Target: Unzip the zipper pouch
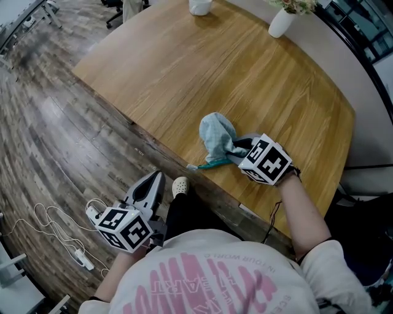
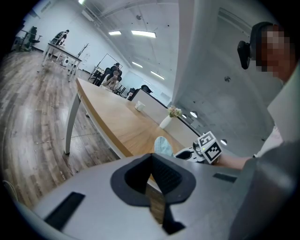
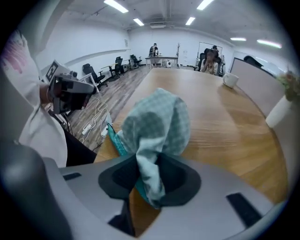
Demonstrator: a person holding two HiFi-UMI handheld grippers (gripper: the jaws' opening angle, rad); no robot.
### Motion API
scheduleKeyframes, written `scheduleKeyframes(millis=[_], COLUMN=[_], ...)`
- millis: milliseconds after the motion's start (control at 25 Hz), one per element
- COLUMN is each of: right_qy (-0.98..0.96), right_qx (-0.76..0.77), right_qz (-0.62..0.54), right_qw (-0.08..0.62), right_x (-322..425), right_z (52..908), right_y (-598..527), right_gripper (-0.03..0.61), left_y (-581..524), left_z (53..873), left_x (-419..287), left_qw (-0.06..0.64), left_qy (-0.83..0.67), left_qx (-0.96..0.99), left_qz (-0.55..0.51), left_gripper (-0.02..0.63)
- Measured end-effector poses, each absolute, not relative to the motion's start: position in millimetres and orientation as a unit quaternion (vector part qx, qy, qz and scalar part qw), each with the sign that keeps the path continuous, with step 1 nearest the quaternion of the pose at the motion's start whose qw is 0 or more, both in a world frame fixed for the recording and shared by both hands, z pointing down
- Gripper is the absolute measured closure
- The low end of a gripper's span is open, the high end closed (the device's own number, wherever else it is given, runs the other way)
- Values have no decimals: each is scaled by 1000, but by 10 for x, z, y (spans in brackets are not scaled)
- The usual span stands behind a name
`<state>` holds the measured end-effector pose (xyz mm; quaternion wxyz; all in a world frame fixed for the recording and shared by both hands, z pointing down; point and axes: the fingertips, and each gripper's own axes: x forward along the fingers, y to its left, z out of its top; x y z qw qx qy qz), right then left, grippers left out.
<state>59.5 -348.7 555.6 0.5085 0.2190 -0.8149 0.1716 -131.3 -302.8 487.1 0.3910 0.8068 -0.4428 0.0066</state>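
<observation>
The zipper pouch [image 1: 216, 136], pale green checked cloth with a teal zipper edge [image 1: 209, 164], stands bunched up on the wooden table [image 1: 184, 67] close to its front edge. My right gripper [image 1: 238, 149] reaches it from the right and is shut on a fold of the cloth; in the right gripper view the pouch [image 3: 157, 122] rises out of the right gripper [image 3: 149, 176], pinched between its pads. My left gripper [image 1: 155, 179] hangs off the table over the floor beside the person's leg, shut and holding nothing. In the left gripper view the left gripper [image 2: 152, 176] points towards the far-off pouch [image 2: 163, 145].
A white vase [image 1: 282, 21] and a white cup [image 1: 199, 6] stand at the table's far end. White cables and a power strip [image 1: 67, 239] lie on the wood floor at the left. A white shoe [image 1: 179, 186] shows below the table's edge.
</observation>
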Motion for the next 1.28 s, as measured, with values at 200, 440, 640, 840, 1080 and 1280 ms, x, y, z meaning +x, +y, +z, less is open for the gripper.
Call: scheduleKeyframes(millis=[200, 440, 640, 840, 1080, 1280], right_qy=[-802, -783, -730, -697, -704, -702], right_qx=[280, 344, 353, 282, 218, 189], right_qz=[252, 398, 574, 658, 661, 658], right_qw=[463, 333, 115, -47, -141, -196], right_x=[617, 526, 311, 0, -75, -105], right_z=[5565, 5544, 5395, 4981, 4253, 3806], right_y=[-3464, -3272, -3098, -2883, -2844, -2732], right_gripper=[509, 528, 529, 529, 529, 529], left_y=[-2977, -2814, -2624, -2372, -2096, -1935], left_z=[4825, 4717, 4526, 4252, 3929, 3665], left_x=[-1259, -1084, -1017, -837, -466, -282], left_qw=[383, 360, 333, 270, 129, 53], left_qy=[-438, -420, -385, -331, -257, -257], left_qx=[813, 833, 861, 904, 947, 954], left_qz=[5, 18, 12, 30, 141, 146], left_gripper=[614, 615, 614, 614, 503, 492])
